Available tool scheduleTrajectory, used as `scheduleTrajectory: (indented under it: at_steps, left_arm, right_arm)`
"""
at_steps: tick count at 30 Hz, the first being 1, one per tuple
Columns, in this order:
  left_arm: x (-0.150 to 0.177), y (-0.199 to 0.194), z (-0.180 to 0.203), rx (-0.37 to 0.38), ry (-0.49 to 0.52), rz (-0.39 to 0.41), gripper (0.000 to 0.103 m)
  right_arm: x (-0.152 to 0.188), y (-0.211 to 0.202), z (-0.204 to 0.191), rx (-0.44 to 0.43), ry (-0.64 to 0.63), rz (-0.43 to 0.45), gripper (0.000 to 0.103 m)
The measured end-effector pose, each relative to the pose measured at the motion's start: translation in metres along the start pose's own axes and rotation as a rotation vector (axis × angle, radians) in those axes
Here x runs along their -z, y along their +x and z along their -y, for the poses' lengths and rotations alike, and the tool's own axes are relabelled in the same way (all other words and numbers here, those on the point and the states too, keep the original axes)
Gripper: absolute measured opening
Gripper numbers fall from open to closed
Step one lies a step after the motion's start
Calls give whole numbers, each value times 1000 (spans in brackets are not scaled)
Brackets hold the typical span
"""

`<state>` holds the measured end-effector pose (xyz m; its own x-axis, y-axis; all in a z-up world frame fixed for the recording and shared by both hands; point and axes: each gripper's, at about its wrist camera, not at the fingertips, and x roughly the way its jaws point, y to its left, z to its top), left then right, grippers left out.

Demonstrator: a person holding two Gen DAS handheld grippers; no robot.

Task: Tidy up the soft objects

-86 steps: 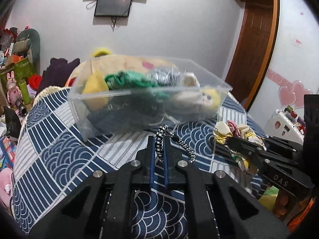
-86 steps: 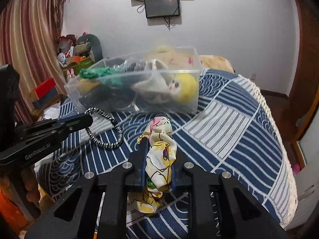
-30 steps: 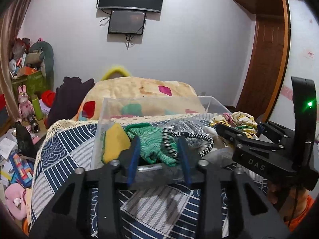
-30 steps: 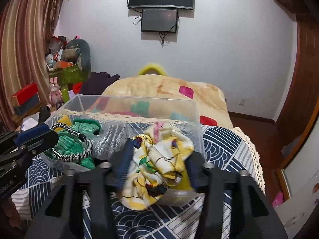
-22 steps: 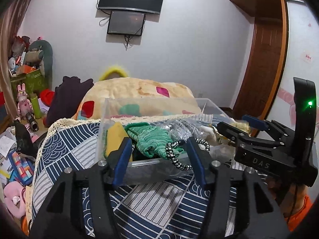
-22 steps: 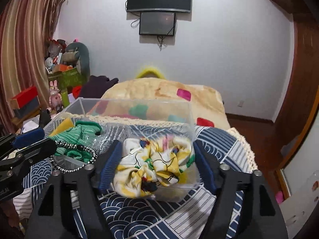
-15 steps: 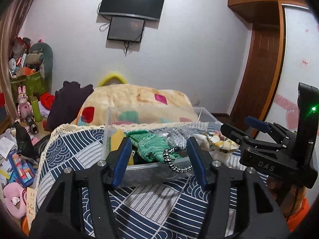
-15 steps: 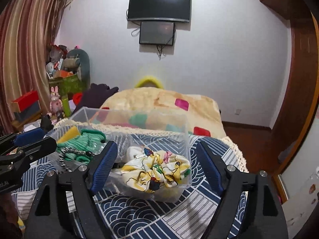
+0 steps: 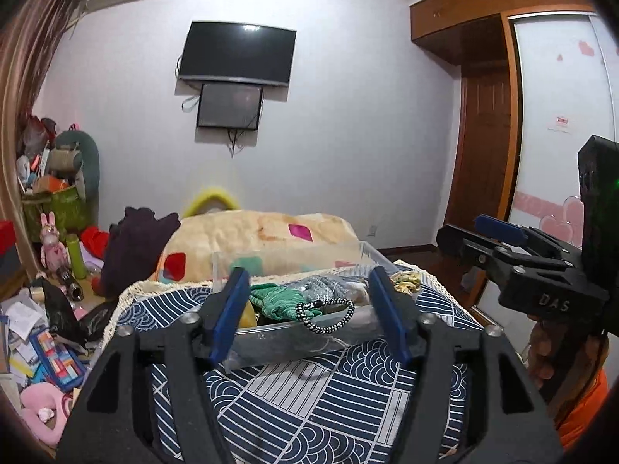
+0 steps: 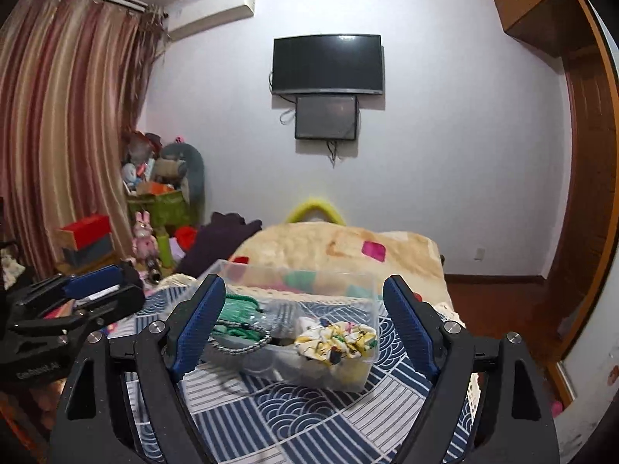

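A clear plastic bin (image 9: 294,338) (image 10: 359,375) sits on the blue-and-white patterned bed. A black-and-white cord loop (image 9: 325,313) (image 10: 241,342) lies in it over a green knit item (image 9: 276,297) (image 10: 238,309). A yellow floral scrunchie (image 10: 336,342) (image 9: 404,280) lies at the bin's right end. My left gripper (image 9: 309,311) is open and empty, held back from the bin. My right gripper (image 10: 303,321) is open and empty, also back from the bin. Each gripper shows in the other's view, the right (image 9: 499,236), the left (image 10: 93,286).
A beige blanket (image 9: 255,243) (image 10: 340,249) is heaped behind the bin. Toys, boxes and clutter (image 9: 46,301) (image 10: 154,212) crowd the floor at the left. A TV (image 10: 328,63) hangs on the far wall. A wooden wardrobe and door (image 9: 483,162) stand at right.
Both grippers opened over the bin, dropped the cord loop and the scrunchie into it, then pulled back and up; the bin now looks smaller and farther away.
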<state>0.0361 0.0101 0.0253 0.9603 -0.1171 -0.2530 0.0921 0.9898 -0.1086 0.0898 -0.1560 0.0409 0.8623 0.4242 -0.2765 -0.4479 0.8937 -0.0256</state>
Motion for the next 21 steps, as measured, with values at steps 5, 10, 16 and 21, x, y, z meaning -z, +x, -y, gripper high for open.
scheduleTrajectory:
  at_steps: [5,10,16,21]
  left_arm:
    - [3,-13,2,-2,2,29,87]
    - [7,-22,0,-22,1,54,97]
    - [13,-24,-2,-27,-3,63,100]
    - [16,-25,1,-32,5,71,101]
  right_arm:
    - [7,-8,-9,-7,-20,18,95]
    - [16,-11,-14,-7,-17,24,101]
    - [24,-13,-17,-12,-1,29,103]
    - [30,-16,-17,-18,9,30,103]
